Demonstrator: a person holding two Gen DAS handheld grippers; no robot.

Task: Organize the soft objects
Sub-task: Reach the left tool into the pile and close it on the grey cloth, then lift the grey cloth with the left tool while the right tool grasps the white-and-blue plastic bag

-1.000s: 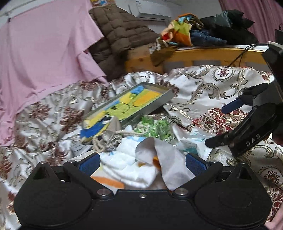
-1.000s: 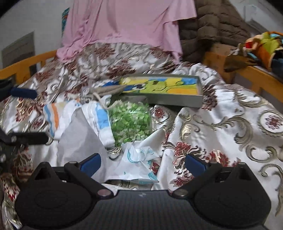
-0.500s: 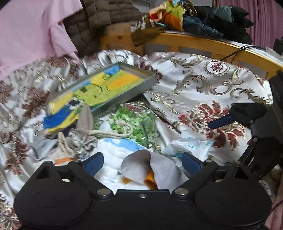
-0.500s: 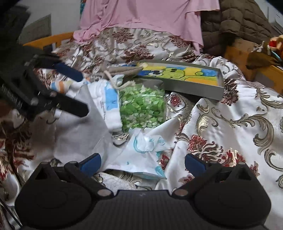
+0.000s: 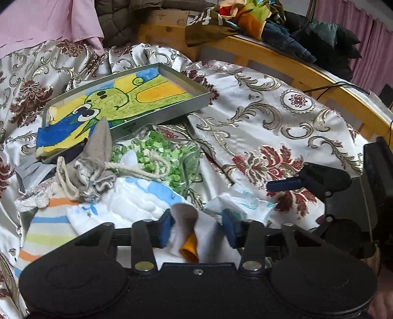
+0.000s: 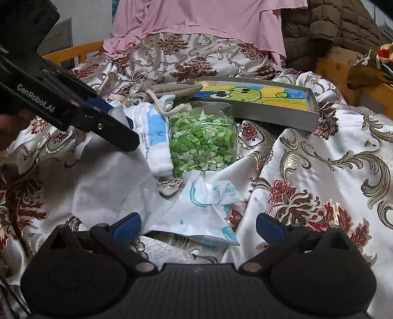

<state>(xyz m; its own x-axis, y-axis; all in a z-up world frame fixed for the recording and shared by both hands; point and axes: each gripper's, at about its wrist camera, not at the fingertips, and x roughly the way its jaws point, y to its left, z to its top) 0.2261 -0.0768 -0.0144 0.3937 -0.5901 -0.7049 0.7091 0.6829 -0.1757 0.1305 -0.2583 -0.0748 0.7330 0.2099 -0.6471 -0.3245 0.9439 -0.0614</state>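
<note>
A: Right, my left hand-held gripper (image 5: 196, 228) has just been closing, and a fold of the white cloth (image 5: 211, 235) stands between its blue pads. Whether they truly press on it, I cannot tell; there is still a gap beside the fold.

B: And your right one?

A: My right hand-held gripper (image 6: 197, 224) is spread wide, nothing in it. A crumpled white wrapper with blue print (image 6: 203, 203) lies just ahead, between the fingers but untouched.

B: What's around the cloth?

A: An orange scrap (image 5: 190, 246) peeks from under the fold. To its left, a towel with coloured stripes (image 5: 46, 230) and a white-and-blue padded cloth (image 5: 132, 201), all in one heap on the bed.

B: Further out?

A: A grey drawstring pouch (image 5: 95, 159) sits on top of the heap, its rope trailing over a clear bag of green pieces (image 5: 167, 157). Behind those rests a grey tray with a green cartoon drawing (image 5: 122, 100), tilted on the patterned satin bedspread (image 5: 270, 115).

B: And past the bed?

A: A pink sheet (image 6: 208, 19) hangs at the back, a brown quilted jacket (image 6: 339, 27) beside it.
</note>
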